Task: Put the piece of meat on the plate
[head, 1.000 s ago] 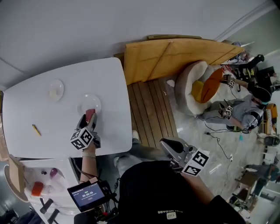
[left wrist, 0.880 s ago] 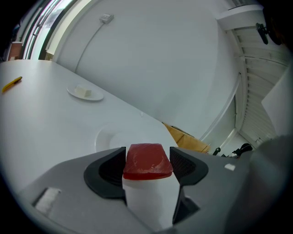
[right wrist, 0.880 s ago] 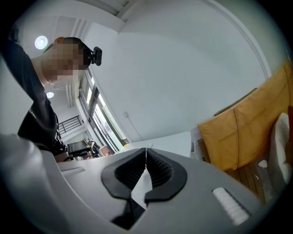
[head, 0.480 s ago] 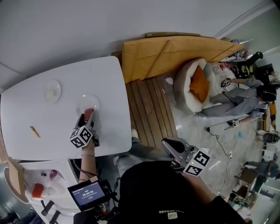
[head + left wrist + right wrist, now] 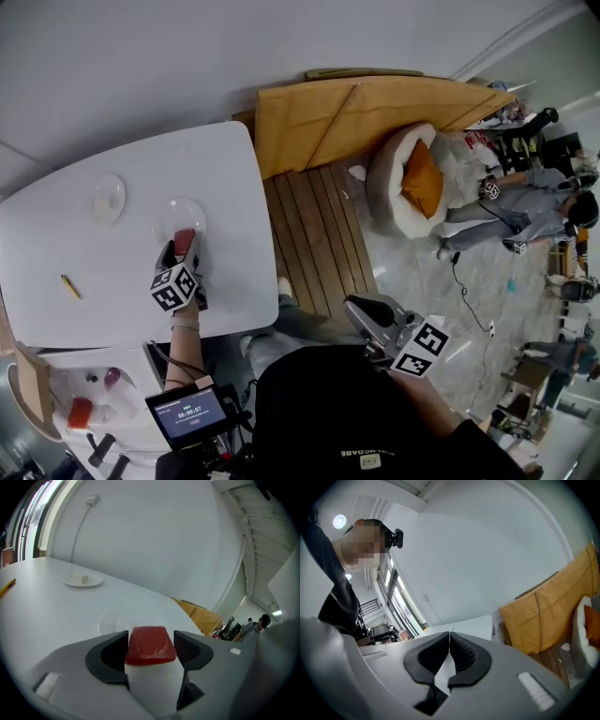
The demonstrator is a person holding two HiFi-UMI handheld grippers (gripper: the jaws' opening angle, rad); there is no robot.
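White round-cornered tabletop below, and the left gripper has its jaws clamped on the red rectangular piece of meat right at the near rim of the clear glass plate, so an early release risks it landing on that rim or short of it, while the right gripper, jaws pressed together on nothing, hangs off the table.

bright even indoor light, soft shadows, heavy fisheye distortion, dark corners
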